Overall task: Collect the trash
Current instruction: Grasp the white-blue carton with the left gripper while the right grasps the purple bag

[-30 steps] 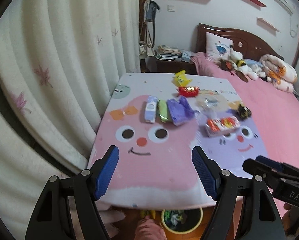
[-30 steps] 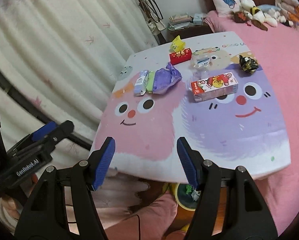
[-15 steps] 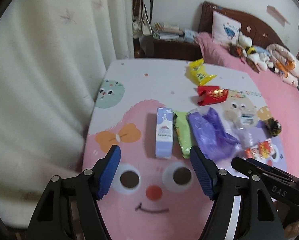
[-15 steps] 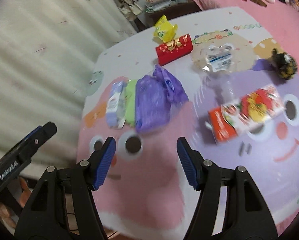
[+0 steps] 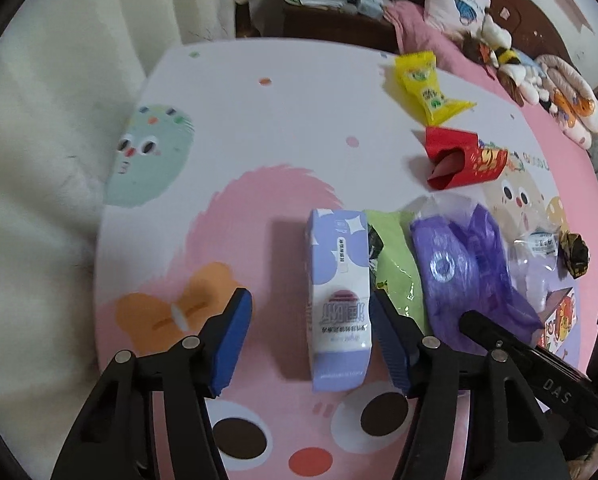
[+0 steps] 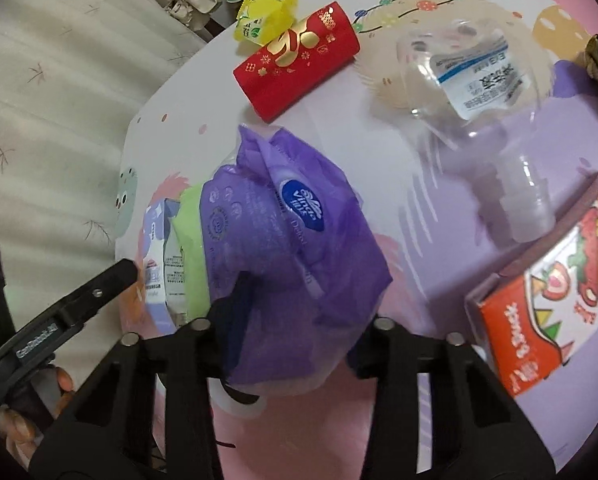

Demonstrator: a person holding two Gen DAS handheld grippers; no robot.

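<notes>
The left tool (image 5: 311, 334) hangs spread around a lavender carton (image 5: 339, 300) on the cartoon-print tabletop (image 5: 259, 120), its right finger wedged against a green wrapper (image 5: 399, 268). The right tool (image 6: 295, 320), also spread, straddles a purple bag (image 6: 283, 264). Best practice: lower fully, squeeze the carton alone, then lift.

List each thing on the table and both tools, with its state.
left tool: open, straddling the carton
milk carton: lying flat
green wrapper: lying flat between carton and bag
purple tissue bag: crumpled, between the right tool's fingers
right tool: around the bag, grip unclear
red envelope: lying, end open
yellow packet: lying flat
clear bottle: on its side
</notes>
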